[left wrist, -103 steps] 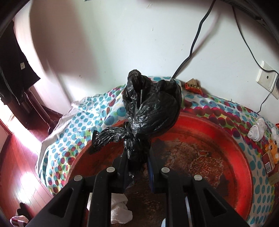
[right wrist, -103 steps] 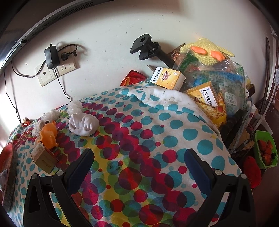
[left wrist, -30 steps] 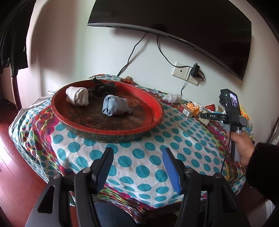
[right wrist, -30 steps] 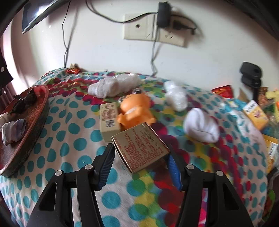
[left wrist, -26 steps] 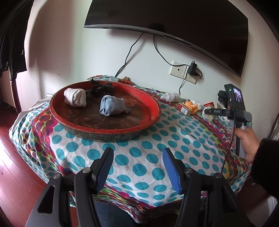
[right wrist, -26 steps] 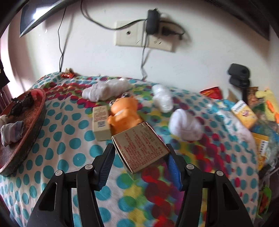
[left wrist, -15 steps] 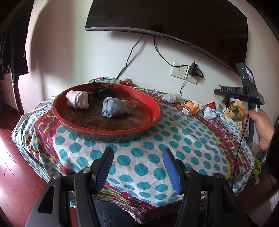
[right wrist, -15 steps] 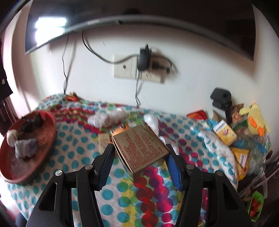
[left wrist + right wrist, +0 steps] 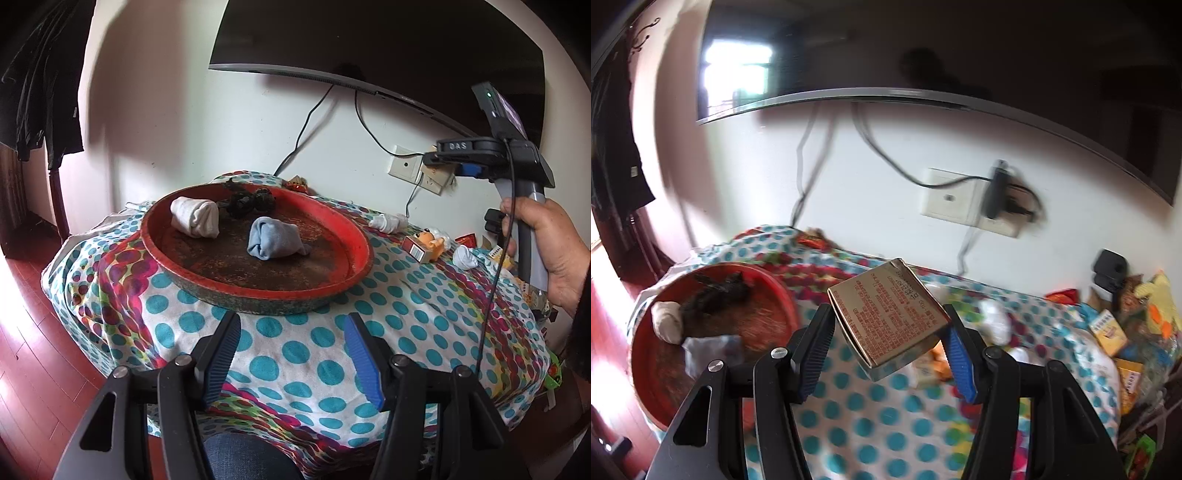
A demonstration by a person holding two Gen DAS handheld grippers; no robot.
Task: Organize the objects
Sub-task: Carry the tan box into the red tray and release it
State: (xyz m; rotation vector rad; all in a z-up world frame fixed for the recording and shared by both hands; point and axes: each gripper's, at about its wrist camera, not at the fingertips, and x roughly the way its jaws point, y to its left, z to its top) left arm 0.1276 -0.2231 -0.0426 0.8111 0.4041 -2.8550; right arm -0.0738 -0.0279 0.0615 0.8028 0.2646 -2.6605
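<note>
My right gripper (image 9: pixel 889 341) is shut on a flat gold box with red print (image 9: pixel 888 319), held tilted in the air above the dotted tablecloth. A big red tray (image 9: pixel 354 236) holds a white rolled sock (image 9: pixel 195 216), a blue-grey rolled sock (image 9: pixel 273 240) and a crumpled black bag (image 9: pixel 251 199). My left gripper (image 9: pixel 291 350) hangs open and empty over the near table edge, short of the tray. In the left wrist view a hand (image 9: pixel 554 243) holds the right gripper's handle at the far right.
An orange toy (image 9: pixel 432 240), a small carton (image 9: pixel 415 249) and white socks (image 9: pixel 465 256) lie right of the tray. Snack boxes and bags (image 9: pixel 1108 332) crowd the table's right end. A wall socket with cables (image 9: pixel 964 199) and a screen sit above. Red wooden floor lies at left.
The right gripper has risen and swung left with the gold box, from just above the orange toy to high above the table, facing the tray. The left gripper has stayed put.
</note>
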